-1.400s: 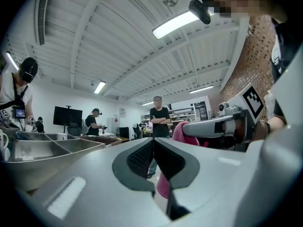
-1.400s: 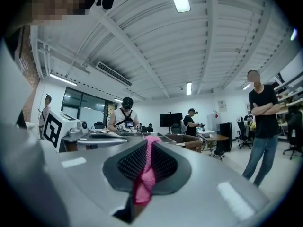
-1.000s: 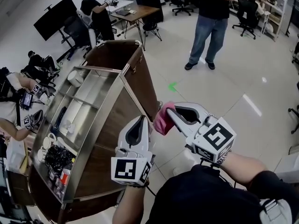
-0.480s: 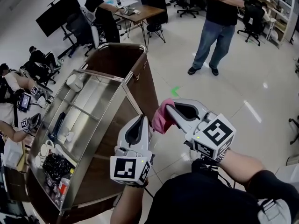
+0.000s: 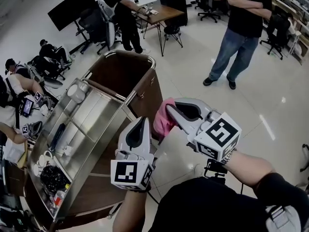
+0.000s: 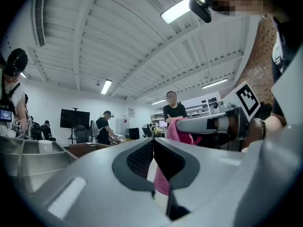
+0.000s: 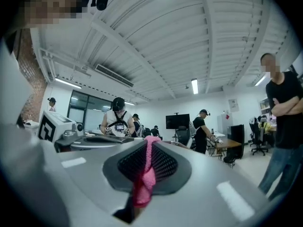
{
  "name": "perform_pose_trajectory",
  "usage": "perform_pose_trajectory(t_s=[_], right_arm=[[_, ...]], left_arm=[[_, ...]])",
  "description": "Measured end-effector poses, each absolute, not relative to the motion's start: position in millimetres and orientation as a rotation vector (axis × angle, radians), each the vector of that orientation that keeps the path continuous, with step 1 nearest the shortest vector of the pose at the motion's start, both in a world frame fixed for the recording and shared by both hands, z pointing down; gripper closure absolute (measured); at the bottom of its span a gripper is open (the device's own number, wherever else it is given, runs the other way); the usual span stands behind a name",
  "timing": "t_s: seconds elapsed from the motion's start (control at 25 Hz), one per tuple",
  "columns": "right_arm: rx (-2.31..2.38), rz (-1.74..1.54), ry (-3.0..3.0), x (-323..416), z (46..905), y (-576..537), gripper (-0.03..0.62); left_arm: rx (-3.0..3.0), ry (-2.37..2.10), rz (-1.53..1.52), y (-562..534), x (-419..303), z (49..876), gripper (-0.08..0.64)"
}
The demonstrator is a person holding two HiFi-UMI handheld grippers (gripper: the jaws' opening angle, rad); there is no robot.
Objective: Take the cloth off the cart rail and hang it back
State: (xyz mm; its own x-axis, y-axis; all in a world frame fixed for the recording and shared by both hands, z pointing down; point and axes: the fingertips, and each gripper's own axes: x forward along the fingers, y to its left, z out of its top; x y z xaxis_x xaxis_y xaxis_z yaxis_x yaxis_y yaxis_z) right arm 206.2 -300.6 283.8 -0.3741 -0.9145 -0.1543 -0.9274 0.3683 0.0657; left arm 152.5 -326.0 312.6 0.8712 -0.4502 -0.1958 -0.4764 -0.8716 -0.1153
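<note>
pink cloth (image 5: 163, 123) pinched in right claw (image 5: 169, 109).

The cloth (image 5: 163, 122) is soft pink fabric with a nubby, towel-like pile, quite matt. The left hand-held gripper (image 5: 144, 120) and the right hand-held gripper (image 5: 168, 108) have smooth pale grey plastic shells with a dull sheen. Their pads (image 7: 163, 163) are black and finely ribbed, like rubber. The cart (image 5: 99, 111) has a brushed metal top, dark wood-look side panels and a shiny metal rail (image 5: 145, 55). The floor (image 5: 193, 76) is pale, glossy and reflective.
</note>
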Motion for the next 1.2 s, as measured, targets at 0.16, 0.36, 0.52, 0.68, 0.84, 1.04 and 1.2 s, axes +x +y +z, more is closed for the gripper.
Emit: perform_pose_trajectory(t_s=[0.16,0.36,0.52,0.68,0.84,1.04,1.2], right_arm=[[-1.623,0.203,2.589,244.2,278.8,-324.5,0.578],[-1.524,0.173,2.644,271.9,263.1,-355.2,0.578],[-1.442,0.144,2.663,292.4,253.3,-365.5,0.578],[-1.389,0.137,2.663,298.2,242.8,-375.4,0.578],[-1.365,0.143,2.665,295.9,234.0,-408.6,0.578],[-1.355,0.16,2.655,298.6,212.1,-442.1,0.578],[-1.354,0.133,2.632,295.2,205.7,-464.5,0.578]], left_arm=[[-2.854,0.788,0.24,-343.9,189.9,306.3,0.555],[-2.82,0.859,0.232,-367.4,220.3,293.3,0.555],[-2.794,0.901,0.216,-372.2,243.5,289.5,0.555],[-2.777,0.926,0.213,-380.5,250.3,286.8,0.555],[-2.77,0.928,0.218,-411.5,250.6,282.5,0.555],[-2.76,0.917,0.246,-442.1,253.3,263.5,0.555],[-2.759,0.897,0.261,-457.8,247.5,262.6,0.555]])
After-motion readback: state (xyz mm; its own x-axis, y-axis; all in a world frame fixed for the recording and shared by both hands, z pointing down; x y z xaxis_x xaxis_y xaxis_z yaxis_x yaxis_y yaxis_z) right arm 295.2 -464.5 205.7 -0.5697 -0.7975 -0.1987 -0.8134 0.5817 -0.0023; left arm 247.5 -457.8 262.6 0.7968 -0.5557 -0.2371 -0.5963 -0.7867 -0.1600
